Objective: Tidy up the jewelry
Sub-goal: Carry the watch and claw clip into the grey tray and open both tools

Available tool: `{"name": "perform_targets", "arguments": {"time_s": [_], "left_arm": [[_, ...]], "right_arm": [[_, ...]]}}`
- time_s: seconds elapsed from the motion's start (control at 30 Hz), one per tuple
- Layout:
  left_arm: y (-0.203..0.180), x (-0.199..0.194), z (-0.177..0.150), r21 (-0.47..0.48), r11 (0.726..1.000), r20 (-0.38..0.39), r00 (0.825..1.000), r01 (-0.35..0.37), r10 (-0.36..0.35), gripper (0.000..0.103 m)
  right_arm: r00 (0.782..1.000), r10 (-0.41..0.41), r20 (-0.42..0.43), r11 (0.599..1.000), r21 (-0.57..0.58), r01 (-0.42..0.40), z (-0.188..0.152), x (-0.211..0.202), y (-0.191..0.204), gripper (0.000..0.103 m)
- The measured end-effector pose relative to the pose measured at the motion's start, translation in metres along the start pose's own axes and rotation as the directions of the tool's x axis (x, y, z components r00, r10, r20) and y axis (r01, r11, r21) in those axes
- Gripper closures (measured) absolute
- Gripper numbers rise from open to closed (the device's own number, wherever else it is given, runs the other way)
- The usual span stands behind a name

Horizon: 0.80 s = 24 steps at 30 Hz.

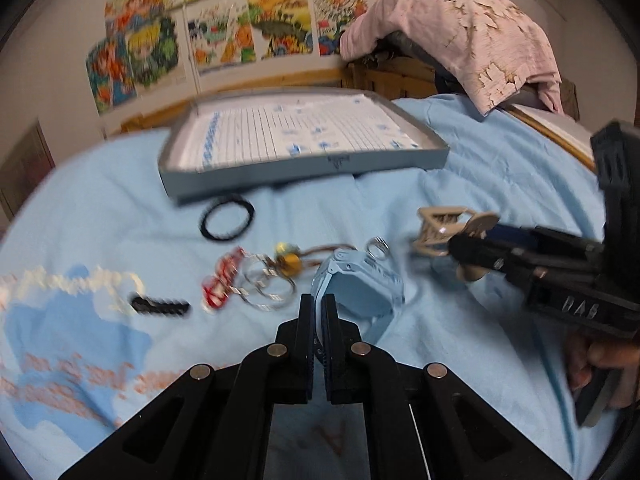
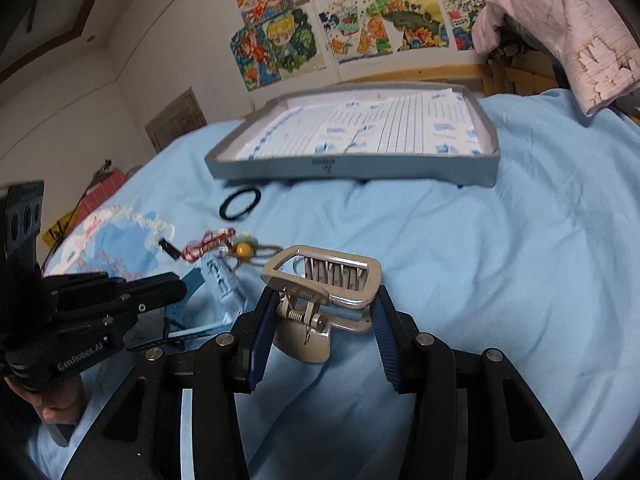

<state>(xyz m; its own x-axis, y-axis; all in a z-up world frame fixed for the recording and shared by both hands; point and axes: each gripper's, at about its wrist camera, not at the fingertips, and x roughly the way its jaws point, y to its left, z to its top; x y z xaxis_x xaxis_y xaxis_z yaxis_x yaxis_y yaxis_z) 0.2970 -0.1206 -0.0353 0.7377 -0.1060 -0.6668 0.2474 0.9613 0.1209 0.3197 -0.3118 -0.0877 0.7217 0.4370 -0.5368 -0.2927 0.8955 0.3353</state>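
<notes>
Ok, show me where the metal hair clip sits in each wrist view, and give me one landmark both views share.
Left wrist view: the metal hair clip is at mid-right, held at the tips of the right gripper.
Right wrist view: the clip is at centre, between the blue-padded fingers.
Shared landmark: the grey tray on the blue bedsheet, with the black ring just before it.

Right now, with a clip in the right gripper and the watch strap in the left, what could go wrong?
1. The metal hair clip sits at the right gripper's fingertips and may slip out on the way to the grey tray.
2. The left gripper pinches only the blue watch's strap; lifting it could drag the silver ring and bangles.
</notes>
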Motion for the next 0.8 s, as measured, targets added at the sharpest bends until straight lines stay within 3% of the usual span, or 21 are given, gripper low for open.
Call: {"name": "perform_targets", "arguments": {"time_s": [0.17,0.47,0.63,0.7,0.8], "left_arm": [[0.007,-0.011,0.015,0.028,0.999,0.084,0.996,-0.038,0.035,0.099],[0.027,0.007,0.077,-0.09,0.994,0.191,0.978,-0.063,0.079,0.099],[0.038,0.049,0.111,-0.205,0.977,0.181,0.979,-0.051,0.089,0.099],[0.042,0.068,0.119,-0.25,0.968,0.166,0.983,-0.039,0.083,0.099],[0.048,0.098,0.127,-0.265,0.963,0.13,0.988,-0.041,0.078,0.099]], "right_arm": [[0.996,-0.012,0.091,1.0,0.027,0.009,0.015,-0.01,-0.004,0.061],[0.968,-0.064,0.242,0.998,0.009,0.064,0.059,-0.001,-0.005,0.061],[0.951,-0.126,0.282,0.992,0.012,0.127,0.086,0.015,-0.018,0.061],[0.937,-0.199,0.286,0.977,-0.01,0.211,0.093,0.027,-0.022,0.061],[0.93,-0.233,0.284,0.969,-0.017,0.248,0.105,0.045,-0.028,0.061]]}}
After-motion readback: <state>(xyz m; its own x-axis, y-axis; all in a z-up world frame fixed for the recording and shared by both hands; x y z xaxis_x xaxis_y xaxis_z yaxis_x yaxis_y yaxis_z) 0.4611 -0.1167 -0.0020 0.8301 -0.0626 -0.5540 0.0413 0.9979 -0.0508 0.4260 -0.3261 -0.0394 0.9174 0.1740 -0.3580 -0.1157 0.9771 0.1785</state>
